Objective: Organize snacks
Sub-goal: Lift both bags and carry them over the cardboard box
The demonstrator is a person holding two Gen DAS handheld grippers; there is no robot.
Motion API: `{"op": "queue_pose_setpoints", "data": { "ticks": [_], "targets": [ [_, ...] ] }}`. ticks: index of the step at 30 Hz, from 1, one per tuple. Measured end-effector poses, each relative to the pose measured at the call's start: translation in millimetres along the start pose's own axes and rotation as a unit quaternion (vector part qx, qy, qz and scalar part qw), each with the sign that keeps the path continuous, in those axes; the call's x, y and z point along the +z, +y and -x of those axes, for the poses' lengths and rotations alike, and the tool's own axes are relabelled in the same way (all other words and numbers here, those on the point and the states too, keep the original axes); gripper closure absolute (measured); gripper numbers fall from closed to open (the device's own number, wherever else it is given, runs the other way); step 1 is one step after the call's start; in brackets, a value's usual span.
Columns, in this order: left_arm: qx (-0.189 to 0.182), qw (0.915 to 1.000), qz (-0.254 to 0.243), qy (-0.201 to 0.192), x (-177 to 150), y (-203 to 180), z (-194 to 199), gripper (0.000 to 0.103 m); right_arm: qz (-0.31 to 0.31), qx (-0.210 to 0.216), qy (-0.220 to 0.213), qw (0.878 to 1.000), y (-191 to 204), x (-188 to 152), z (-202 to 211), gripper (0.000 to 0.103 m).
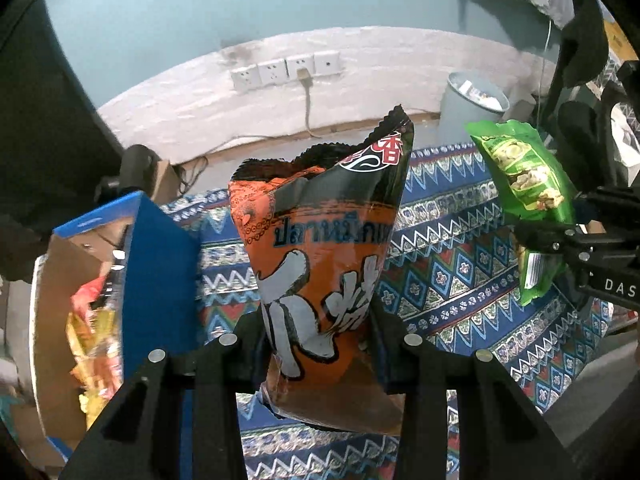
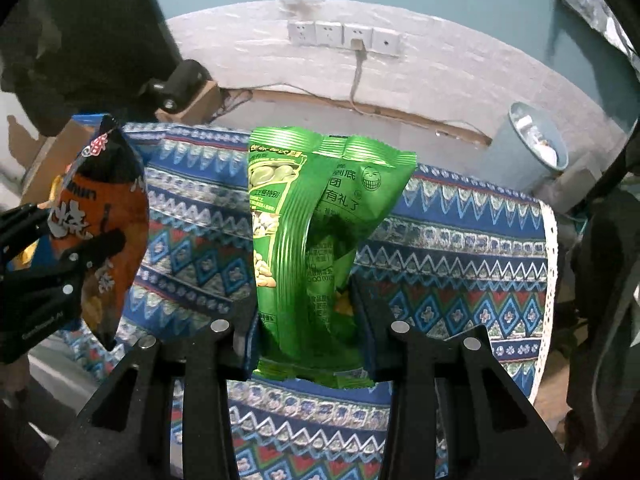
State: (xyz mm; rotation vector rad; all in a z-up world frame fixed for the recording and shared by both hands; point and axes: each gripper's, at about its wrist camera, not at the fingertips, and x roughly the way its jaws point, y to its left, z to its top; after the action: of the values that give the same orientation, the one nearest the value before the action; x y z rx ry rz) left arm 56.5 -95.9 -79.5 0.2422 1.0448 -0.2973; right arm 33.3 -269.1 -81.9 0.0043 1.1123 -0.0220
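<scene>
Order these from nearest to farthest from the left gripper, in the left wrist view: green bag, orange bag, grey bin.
1. Orange bag: held in the left gripper.
2. Green bag: right, in the right gripper.
3. Grey bin: far right, by the wall.

Home room — patterned tablecloth [image 2: 460, 240], wall sockets [image 2: 344, 36].

Patterned cloth [image 2: 460, 240] — grey bin [image 2: 532, 140] beyond, wall sockets [image 2: 344, 36] above.
</scene>
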Motion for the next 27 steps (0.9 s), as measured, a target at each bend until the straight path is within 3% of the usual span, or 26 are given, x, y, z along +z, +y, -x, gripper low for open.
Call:
{"op": "queue_pose_setpoints", "data": {
  "ticks": [14, 27],
  "targets": [
    [0.026, 0.9981, 0.019, -0.054, -20, 46, 67, 0.062, 0.062, 0.040, -0.049, 0.996, 73, 11, 54, 0.065],
    [0.047, 0.9940, 0.057, -0.081, -47, 103, 105, 0.062, 0.125, 0.088, -0.063, 0.986, 154, 31, 61, 0.065]
  ]
}}
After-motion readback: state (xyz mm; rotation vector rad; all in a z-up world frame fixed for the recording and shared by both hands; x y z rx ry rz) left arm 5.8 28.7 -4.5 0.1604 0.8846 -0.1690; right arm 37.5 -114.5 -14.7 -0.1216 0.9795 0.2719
